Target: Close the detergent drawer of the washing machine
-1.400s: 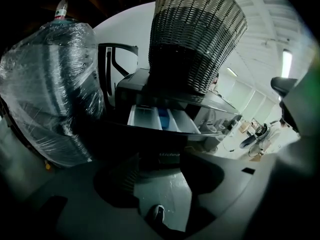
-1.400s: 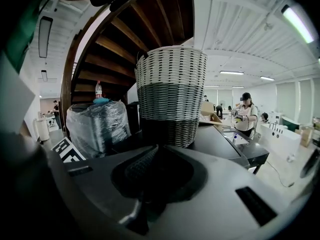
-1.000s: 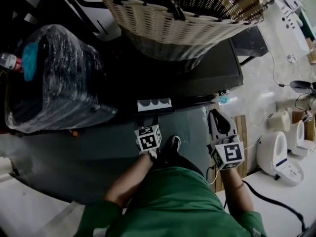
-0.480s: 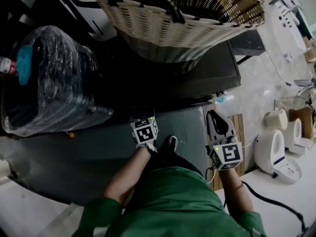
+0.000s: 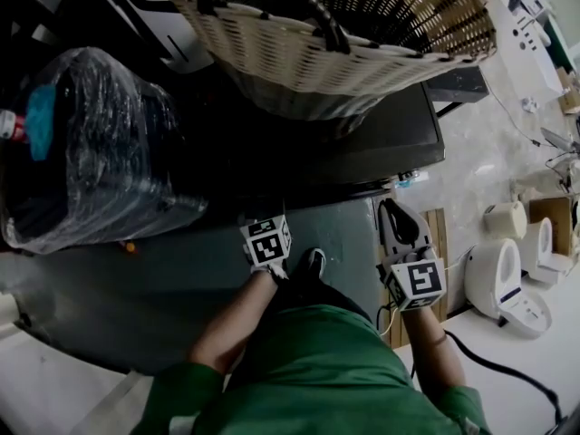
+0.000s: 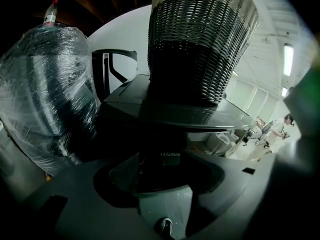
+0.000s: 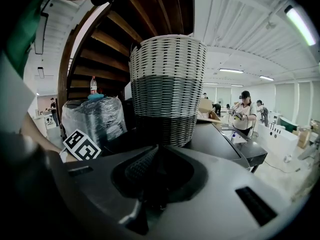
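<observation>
The dark washing machine (image 5: 381, 143) fills the middle of the head view, and no drawer sticks out of its front edge. My left gripper (image 5: 264, 221) is pressed nose-first against that front, just under the top edge, with its marker cube (image 5: 267, 244) behind it. In the left gripper view the jaws (image 6: 162, 159) look shut and sit right at the dark front panel with a pale logo (image 6: 170, 154). My right gripper (image 5: 393, 210) hangs shut and empty off the machine's right corner; its tips meet in the right gripper view (image 7: 156, 149).
A large wicker basket (image 5: 335, 34) stands on the machine's top. A plastic-wrapped bundle (image 5: 91, 134) with a bottle (image 5: 9, 123) sits to the left. White toilets (image 5: 507, 279) and a wooden pallet (image 5: 442, 234) lie on the right. My shoe (image 5: 314, 263) is below the machine.
A second ago the white drawer stuck out ahead of my left gripper. The left gripper moved forward and the drawer slid in out of sight. The right gripper hardly moved.
</observation>
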Tool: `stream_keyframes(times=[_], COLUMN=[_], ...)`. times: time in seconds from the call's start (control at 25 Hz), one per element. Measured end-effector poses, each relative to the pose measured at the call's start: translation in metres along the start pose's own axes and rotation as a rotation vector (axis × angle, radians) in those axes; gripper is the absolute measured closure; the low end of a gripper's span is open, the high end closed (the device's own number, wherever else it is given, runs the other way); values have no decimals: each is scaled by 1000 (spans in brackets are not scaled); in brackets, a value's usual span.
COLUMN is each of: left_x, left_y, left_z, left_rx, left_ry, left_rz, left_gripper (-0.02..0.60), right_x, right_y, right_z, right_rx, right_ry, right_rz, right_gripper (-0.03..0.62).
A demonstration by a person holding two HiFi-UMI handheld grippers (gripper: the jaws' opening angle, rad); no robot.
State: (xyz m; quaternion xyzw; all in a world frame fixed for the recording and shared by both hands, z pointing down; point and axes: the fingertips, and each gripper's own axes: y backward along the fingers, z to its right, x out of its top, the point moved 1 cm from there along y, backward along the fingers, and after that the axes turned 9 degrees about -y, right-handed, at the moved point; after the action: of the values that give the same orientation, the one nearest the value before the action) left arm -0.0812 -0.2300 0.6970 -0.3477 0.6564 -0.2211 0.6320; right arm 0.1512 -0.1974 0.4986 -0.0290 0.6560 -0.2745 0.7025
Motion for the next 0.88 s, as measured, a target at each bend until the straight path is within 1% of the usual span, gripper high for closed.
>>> stream_keyframes(times=[0.2, 0.72, 0.88], left_x=[1, 5, 6], left_y=[1, -5, -4], left_z=[-2, -1, -2], left_rx=[10, -6, 0], left_ry=[-2, 33, 12], left_rz=[-10, -35, -15], left_gripper=[314, 310, 310], right_x=[3, 7, 7], right_y=[-9, -15, -12], right_z=[-3, -2, -4], right_rx=[12, 13, 13], right_ry=[6, 9, 13], right_rz=[0, 1, 3], right_gripper=[545, 545, 545])
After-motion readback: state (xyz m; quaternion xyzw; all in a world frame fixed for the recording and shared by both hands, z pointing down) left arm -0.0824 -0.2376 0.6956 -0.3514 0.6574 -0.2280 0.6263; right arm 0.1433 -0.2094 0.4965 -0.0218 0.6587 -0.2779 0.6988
